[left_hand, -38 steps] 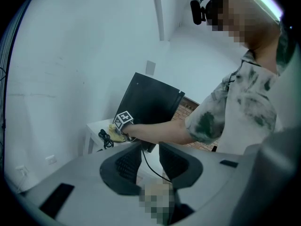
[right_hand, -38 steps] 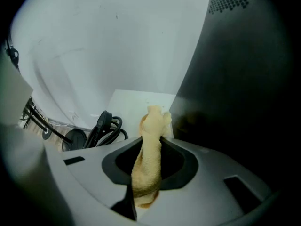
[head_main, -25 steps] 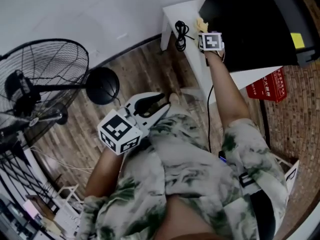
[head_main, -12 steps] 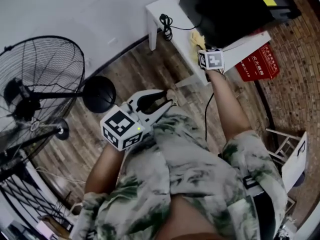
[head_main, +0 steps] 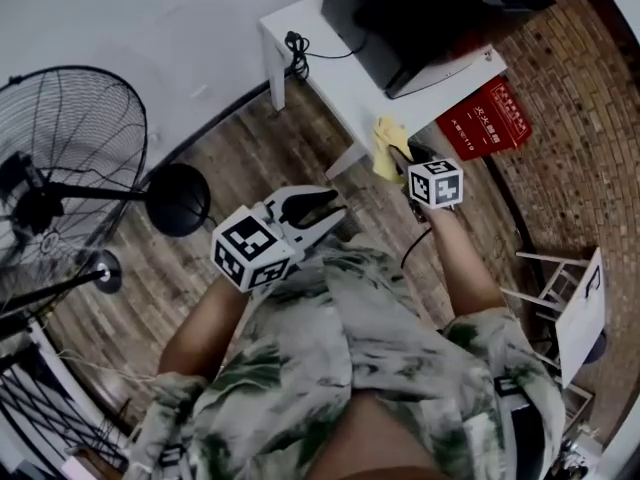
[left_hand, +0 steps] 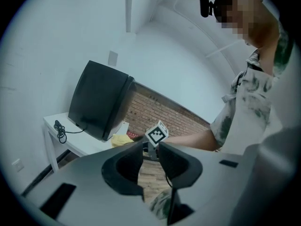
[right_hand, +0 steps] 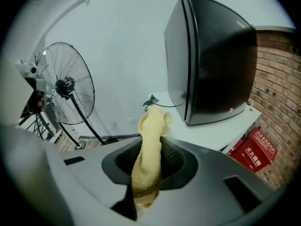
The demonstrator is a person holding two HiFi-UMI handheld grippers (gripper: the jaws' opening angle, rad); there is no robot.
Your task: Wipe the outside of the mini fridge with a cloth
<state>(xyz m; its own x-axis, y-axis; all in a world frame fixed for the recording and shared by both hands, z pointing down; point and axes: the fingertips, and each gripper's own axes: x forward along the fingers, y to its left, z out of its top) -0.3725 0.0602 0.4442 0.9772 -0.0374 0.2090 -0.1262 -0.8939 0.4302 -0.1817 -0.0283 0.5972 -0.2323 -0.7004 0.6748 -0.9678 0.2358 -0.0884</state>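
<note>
The black mini fridge (head_main: 420, 13) stands on a white table (head_main: 345, 88) at the top of the head view. My right gripper (head_main: 402, 160) is shut on a yellow cloth (head_main: 386, 146) and hangs in the air off the table's near edge, apart from the fridge. In the right gripper view the cloth (right_hand: 150, 145) sticks up between the jaws, with the fridge (right_hand: 211, 60) ahead and to the right. My left gripper (head_main: 335, 206) sits low by the person's waist, its jaws a little apart and holding nothing. From the left gripper view, the fridge (left_hand: 99, 100) is far off.
A large standing fan (head_main: 60, 168) with a round base (head_main: 175, 200) occupies the left on the wood floor. A black cable (head_main: 297, 48) lies coiled on the table's far end. A red box (head_main: 485, 118) leans under the table by the brick wall (head_main: 570, 98).
My right gripper has drawn back with the cloth from beside the fridge, off the table and toward the person. The left gripper has stayed by the waist.
</note>
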